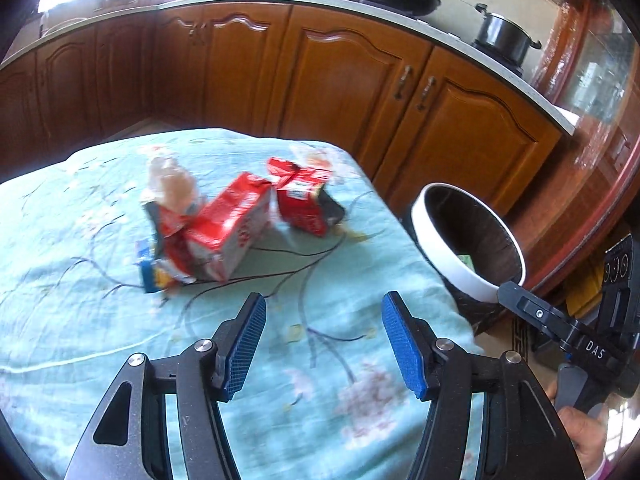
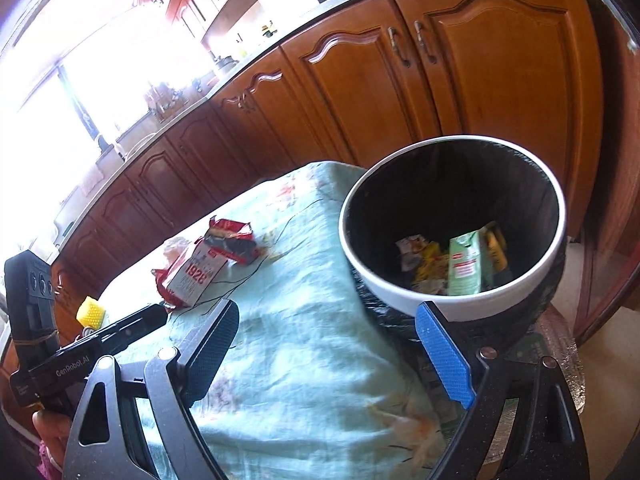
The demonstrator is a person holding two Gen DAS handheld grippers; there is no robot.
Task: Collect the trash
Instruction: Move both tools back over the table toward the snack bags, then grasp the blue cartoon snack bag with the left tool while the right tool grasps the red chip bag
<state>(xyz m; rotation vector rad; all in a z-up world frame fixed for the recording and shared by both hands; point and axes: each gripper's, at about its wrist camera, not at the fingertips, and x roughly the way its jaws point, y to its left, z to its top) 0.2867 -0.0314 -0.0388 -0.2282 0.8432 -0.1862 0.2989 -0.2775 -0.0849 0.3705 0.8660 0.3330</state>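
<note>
Two grippers are up over the table [image 1: 60,320], and neither has anything in it. Starting on the left: the heap of trash sits out on the pale blue floral cloth, ahead of the left gripper [image 1: 324,344] and a little to its left, well apart from the blue pads, whose jaws stand spread with only cloth showing between them. Nearest that gripper is the biggest piece, a red and white carton [image 1: 230,232] lying on its side, its long axis running from near-left to far-right across the line of the fingers; to my eye a grip across its short width would suit best. Beside it sit a crumpled clear wrapper [image 1: 172,184], a small blue and yellow packet [image 1: 154,276] and a second torn red carton [image 1: 300,200] further back. Moving right, past the table edge, stands the white-rimmed bin [image 2: 448,304] with its black liner, a green carton [image 2: 466,266] and some wrappers already at the bottom. The right gripper [image 2: 336,348] hangs just before that rim, jaws wide apart and empty. So the left hand looks much the nearer to the heap, the right nearer to the bin.
</note>
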